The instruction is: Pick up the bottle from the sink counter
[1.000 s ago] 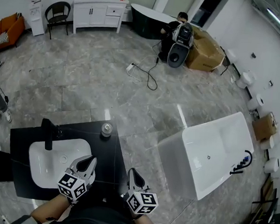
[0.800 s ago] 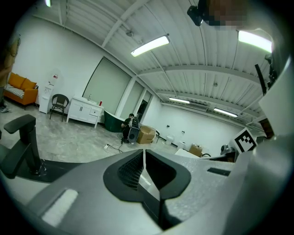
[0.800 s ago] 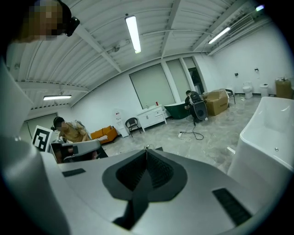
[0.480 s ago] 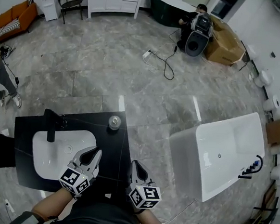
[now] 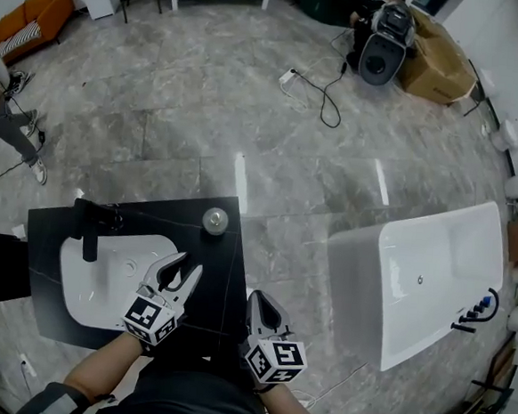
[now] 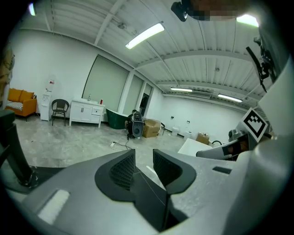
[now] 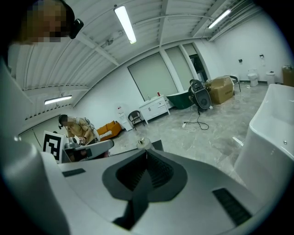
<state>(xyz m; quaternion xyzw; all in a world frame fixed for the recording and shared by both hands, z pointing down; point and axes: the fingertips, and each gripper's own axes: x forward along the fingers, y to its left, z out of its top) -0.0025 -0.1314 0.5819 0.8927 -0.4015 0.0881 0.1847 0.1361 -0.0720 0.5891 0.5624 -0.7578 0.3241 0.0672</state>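
the left gripper (image 5: 189,263) hovers over the black desk (image 5: 47,230), just right of the white sink basin (image 5: 101,283). its fingers (image 6: 123,170) are released and opening, with a narrow gap between the ribbed pads and nothing inside it. the bottle (image 5: 215,220) stands upright near the desk's far right corner. it is seen from above as a round silvery top, ahead of the left gripper and apart from it, touched by neither tool. a dark faucet (image 5: 87,233) stands at the basin's far left side.

the right gripper (image 5: 255,295) is held beside the desk's near right edge. its fingers (image 7: 158,174) are clenched together on nothing, and in the right gripper view the bottle shows small just beyond their tips. a white bathtub (image 5: 432,278) sits on the grey marble floor (image 5: 186,107), well off to the right.
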